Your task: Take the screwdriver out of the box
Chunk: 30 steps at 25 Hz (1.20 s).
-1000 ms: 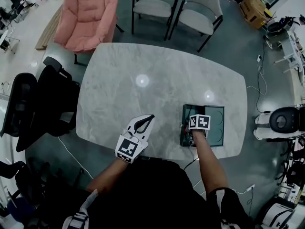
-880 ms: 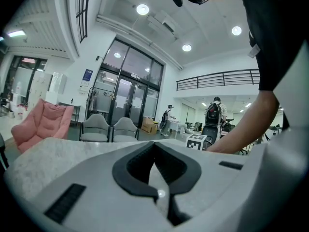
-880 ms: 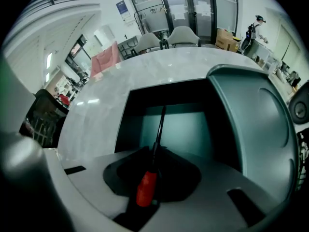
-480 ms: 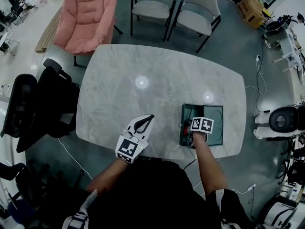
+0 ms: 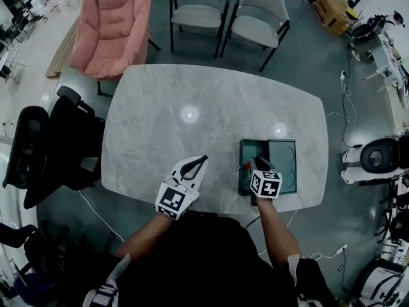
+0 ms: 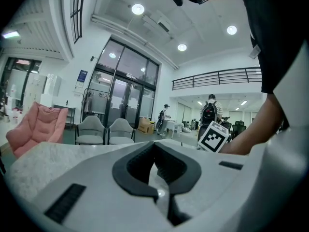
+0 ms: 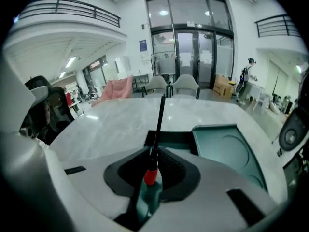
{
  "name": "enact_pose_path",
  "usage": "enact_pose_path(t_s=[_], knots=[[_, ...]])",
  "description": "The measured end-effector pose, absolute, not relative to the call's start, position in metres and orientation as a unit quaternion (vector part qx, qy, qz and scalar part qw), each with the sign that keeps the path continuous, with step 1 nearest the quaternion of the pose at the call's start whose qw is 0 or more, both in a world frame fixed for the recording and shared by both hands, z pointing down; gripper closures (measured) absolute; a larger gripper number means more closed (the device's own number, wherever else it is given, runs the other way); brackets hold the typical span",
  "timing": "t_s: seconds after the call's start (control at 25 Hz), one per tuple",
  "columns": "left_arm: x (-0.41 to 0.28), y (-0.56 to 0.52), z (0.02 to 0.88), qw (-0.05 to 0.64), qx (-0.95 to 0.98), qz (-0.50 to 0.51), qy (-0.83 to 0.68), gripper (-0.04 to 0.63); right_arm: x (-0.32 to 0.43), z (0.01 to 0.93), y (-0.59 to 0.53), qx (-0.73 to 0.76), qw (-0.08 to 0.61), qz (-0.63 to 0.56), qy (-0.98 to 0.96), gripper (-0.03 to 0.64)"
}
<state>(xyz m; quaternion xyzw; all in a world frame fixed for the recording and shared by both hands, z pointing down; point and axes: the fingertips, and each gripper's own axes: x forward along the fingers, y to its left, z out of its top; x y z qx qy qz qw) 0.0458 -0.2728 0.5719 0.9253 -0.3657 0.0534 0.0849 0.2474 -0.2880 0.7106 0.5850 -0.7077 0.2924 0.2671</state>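
Halfway, I reckon: right gripper just clamped onto screwdriver over the box. Carry-out remains; left gripper idle, jaws together.

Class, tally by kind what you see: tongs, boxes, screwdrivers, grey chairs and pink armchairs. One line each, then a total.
tongs: 2, the left tongs and the right tongs
box: 1
screwdriver: 1, gripped in the right tongs
grey chairs: 2
pink armchair: 1
Total: 7
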Motion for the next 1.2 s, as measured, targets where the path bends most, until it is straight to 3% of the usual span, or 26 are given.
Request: enact_pose_path(t_s=[0.4,0.72,1.2], knots=[[0.059,-0.268,0.563,0.074,0.930,0.056,-0.356,0.589,0.243,0.618,-0.294,0.618,0.225,0.113,-0.745,0.541],[0.065,-0.268,0.544,0.053,0.933,0.057,-0.353,0.589,0.241,0.533,-0.284,0.627,0.139,0.017,-0.767,0.541],[0.065,-0.277,0.506,0.024,0.930,0.036,-0.366,0.589,0.248,0.429,-0.263,0.631,0.049,-0.052,-0.772,0.541]])
